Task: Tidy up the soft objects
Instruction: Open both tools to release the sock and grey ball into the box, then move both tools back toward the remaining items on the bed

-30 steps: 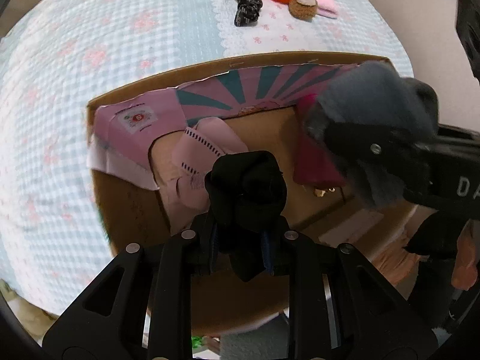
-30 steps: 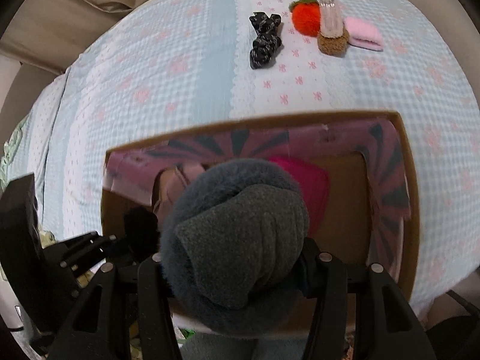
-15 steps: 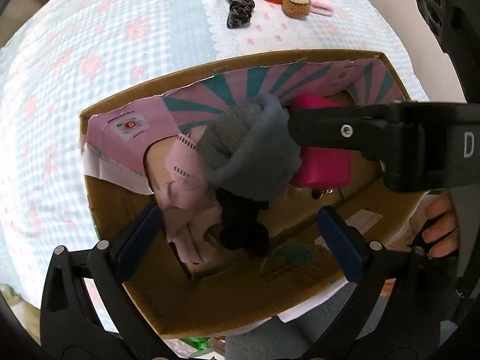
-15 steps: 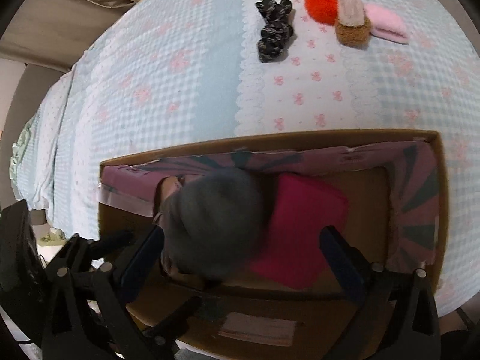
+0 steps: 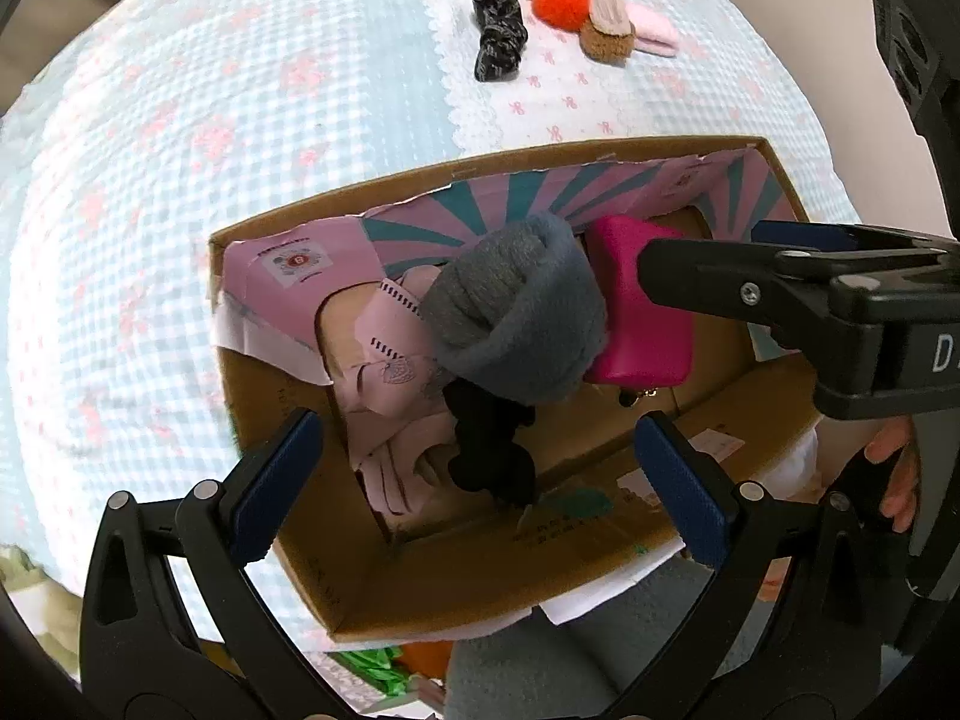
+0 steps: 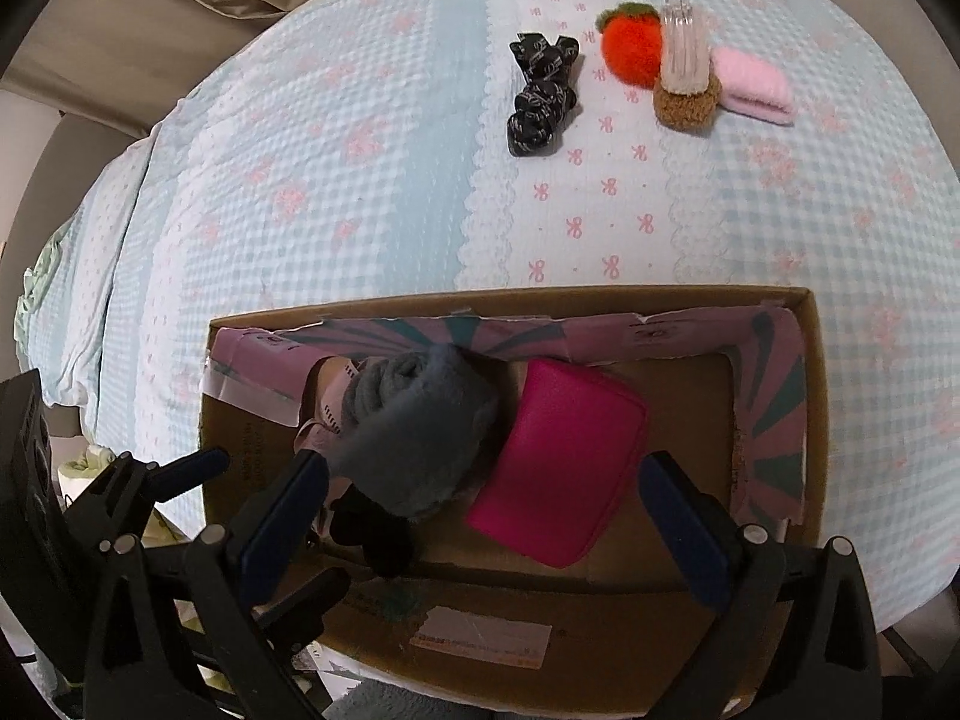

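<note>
Tongs on both sides spread wide, nothing between the pads: left tongs (image 5: 474, 492) and right tongs (image 6: 480, 516) both hover over the cardboard box (image 6: 819, 396), pointing steeply down into it. Right tongs' black finger also crosses the right of the left wrist view, above the box; a person's fingers (image 5: 897, 474) show below it.

Box contents:
- grey rolled sock bundle (image 5: 519, 315), lying on top of the pile, free of both tongs
- black soft item (image 5: 489, 450) just below it, partly under the grey bundle
- pink fabric piece (image 5: 384, 372) to the left, under both
- magenta pouch (image 6: 564, 468) to the right, touching the grey bundle

Box sits at the near edge of a bed with a light blue checked cover (image 6: 312, 192), pink bow print.

Not yet boxed, grouped at the far side of the cover, well apart from the box:
- black patterned scrunchie (image 6: 543, 93)
- orange plush fruit (image 6: 630, 51)
- brown fuzzy item with a clear hair clip (image 6: 684, 84)
- pink folded cloth (image 6: 753, 84), touching the brown one
</note>
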{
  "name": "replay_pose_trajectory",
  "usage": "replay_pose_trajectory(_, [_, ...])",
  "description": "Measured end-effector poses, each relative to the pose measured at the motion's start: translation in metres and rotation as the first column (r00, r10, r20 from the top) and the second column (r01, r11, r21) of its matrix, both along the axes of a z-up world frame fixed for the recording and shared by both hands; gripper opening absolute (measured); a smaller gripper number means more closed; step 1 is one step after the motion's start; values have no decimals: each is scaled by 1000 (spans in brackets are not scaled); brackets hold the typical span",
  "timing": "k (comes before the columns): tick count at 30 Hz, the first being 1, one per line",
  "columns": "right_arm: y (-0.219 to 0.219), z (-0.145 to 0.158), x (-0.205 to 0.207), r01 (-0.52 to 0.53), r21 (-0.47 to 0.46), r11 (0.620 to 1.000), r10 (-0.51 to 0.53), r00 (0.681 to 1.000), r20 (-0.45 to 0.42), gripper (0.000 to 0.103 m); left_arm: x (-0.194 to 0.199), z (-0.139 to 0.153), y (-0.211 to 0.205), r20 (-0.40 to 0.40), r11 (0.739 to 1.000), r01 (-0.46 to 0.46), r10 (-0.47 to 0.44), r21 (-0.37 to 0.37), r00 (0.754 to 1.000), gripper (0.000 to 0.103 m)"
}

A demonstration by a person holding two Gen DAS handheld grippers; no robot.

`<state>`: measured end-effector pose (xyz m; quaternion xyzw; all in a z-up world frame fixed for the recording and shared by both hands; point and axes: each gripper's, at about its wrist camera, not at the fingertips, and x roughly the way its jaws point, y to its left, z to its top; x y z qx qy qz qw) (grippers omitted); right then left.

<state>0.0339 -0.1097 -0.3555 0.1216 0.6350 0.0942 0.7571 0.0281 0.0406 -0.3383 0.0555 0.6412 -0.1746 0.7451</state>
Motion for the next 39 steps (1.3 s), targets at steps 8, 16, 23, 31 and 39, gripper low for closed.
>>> replay_pose_trajectory(8, [-3, 30, -13, 4, -16, 1000, -3, 999, 44, 103, -15, 37, 12, 40, 1000, -28, 28, -5, 999, 103])
replay_pose_trajectory(16, [-10, 95, -40, 29, -51, 998, -21, 988, 153, 103, -29, 102, 24, 128, 996, -85, 87, -24, 988, 103])
replay_pose_trajectory(23, [-23, 167, -66, 86, -111, 990, -49, 952, 303, 103, -37, 169, 27, 255, 992, -120, 128, -47, 958, 103])
replay_pose_trajectory(31, [-52, 225, -70, 204, -165, 965, -112, 889, 443, 103, -13, 223, 13, 371, 988, -138, 153, -67, 916, 103])
replay_pose_trajectory(39, [-92, 232, -32, 239, -187, 953, -130, 878, 461, 103, 40, 228, -18, 437, 970, -234, 236, -61, 868, 103])
